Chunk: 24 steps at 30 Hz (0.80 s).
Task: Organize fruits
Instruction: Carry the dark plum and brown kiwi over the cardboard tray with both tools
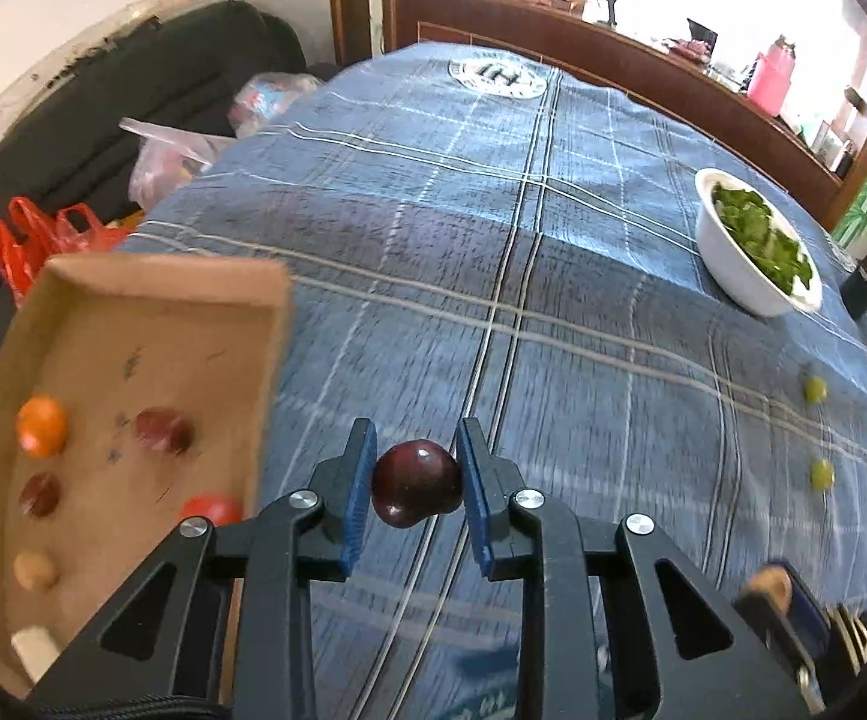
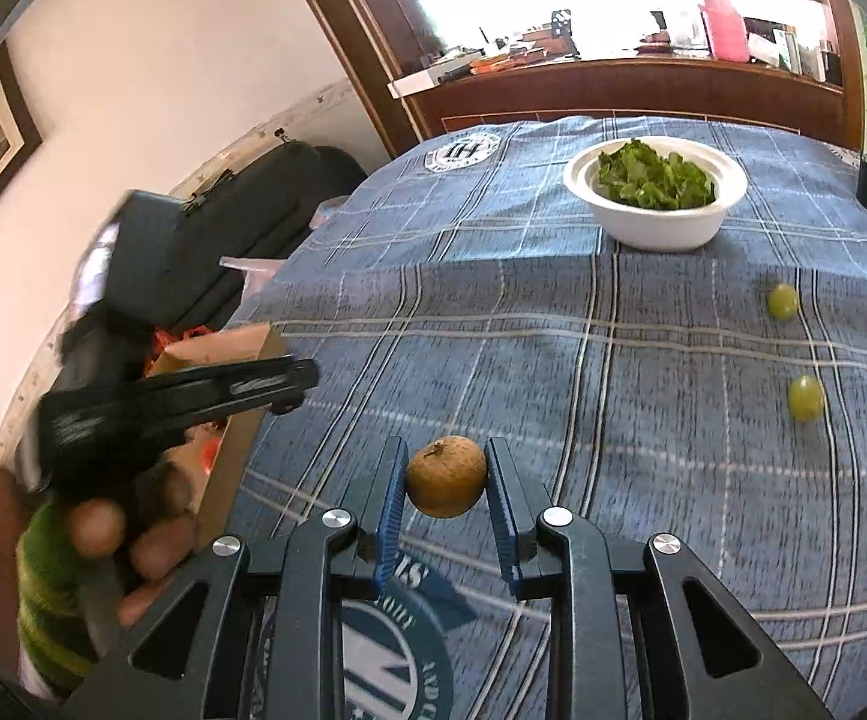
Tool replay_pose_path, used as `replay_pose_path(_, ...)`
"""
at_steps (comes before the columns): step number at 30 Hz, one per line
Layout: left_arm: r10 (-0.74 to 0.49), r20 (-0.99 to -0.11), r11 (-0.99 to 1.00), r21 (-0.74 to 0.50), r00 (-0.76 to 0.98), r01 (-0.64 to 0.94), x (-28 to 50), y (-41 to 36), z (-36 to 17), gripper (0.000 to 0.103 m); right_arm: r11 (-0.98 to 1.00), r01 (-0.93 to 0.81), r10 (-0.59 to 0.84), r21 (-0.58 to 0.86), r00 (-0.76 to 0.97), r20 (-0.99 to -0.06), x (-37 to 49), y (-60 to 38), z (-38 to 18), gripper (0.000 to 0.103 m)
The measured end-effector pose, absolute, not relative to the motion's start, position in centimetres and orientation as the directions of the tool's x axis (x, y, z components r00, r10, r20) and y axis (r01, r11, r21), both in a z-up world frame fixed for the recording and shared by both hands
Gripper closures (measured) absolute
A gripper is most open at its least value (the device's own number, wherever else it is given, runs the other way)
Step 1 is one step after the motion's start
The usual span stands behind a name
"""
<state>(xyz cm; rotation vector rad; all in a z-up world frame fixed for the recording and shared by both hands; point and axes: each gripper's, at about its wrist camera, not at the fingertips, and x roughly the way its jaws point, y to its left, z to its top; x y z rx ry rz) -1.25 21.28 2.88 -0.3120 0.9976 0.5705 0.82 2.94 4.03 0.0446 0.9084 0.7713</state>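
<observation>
A blue plaid tablecloth (image 1: 553, 276) covers the table. At its left edge sits a cardboard tray (image 1: 151, 324) holding several small fruits, among them an orange one (image 1: 42, 425). A white bowl of greens (image 2: 655, 192) stands farther back. The left gripper (image 1: 416, 483) is clenched on a dark red cherry (image 1: 416, 483) just beside the tray; the right gripper (image 2: 446, 485) grasps a tan round fruit (image 2: 446, 485) above the cloth. Two green grapes (image 2: 783, 301) (image 2: 805, 397) lie well apart on the right.

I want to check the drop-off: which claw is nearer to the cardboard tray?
Left. The left claw hangs just beside the cardboard tray; the right claw is farther away over the tablecloth.
</observation>
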Motion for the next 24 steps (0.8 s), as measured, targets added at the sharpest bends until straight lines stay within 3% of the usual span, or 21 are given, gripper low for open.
replay_pose_path(24, 0.440, -0.793, 0.767, 0.087, 0.421, -0.636, -11.7, 20.1, 6.3, 0.078, 0.655, -0.677, 0.675, 0.334, 0.326, -0.662, -5.3, 4.8, 6.2, 0.077)
